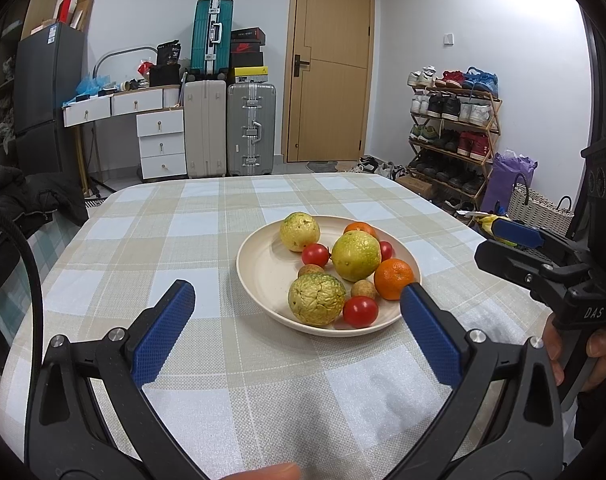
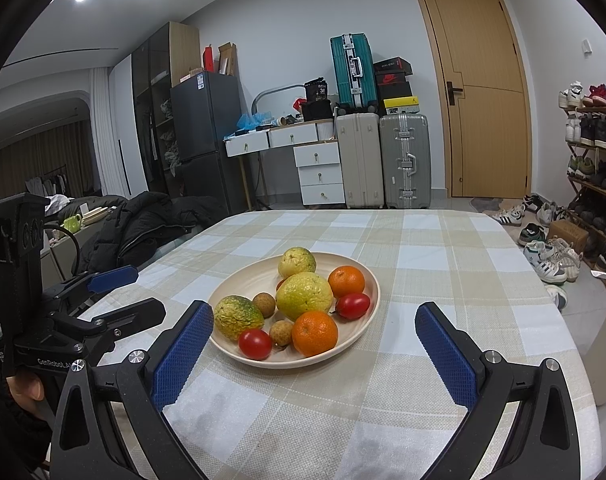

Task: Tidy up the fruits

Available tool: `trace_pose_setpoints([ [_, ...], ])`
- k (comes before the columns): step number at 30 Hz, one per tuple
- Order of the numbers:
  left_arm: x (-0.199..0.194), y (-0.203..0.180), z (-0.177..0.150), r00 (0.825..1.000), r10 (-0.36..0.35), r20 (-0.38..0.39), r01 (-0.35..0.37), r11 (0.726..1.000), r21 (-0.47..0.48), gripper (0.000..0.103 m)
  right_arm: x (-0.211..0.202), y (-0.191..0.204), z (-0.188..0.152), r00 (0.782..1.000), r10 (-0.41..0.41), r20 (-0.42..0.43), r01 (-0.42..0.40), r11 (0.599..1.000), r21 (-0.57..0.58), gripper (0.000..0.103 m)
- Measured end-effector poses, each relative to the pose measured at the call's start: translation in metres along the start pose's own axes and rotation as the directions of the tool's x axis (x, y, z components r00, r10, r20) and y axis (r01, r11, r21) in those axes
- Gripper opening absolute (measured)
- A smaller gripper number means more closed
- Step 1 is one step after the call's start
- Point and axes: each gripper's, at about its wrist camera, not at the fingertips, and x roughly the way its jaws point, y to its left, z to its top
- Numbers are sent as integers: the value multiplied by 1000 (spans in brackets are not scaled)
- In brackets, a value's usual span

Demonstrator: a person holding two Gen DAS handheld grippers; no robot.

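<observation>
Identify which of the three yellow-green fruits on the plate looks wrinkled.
The nearest one, at the plate's front edge beside a tomato. Its skin is creased and shrivelled; the other two are smooth and round.

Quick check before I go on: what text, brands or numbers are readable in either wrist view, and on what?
"DAS": right gripper body, left wrist view.
"GenRobot.AI", last letters partly hidden: left gripper body, right wrist view.
"36": black bag on the desk.
Nike swoosh, no words: red shoebox.
Fridge sticker and other shoebox labels: too small to read.
</observation>
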Motion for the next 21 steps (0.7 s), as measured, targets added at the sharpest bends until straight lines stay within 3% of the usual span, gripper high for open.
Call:
trace_pose_setpoints([
  [21, 6, -1, -5, 1000, 7, -4, -7, 1000, -7, 103, 2, 6, -1, 1000, 3, -11, -3, 1000, -16, 103],
])
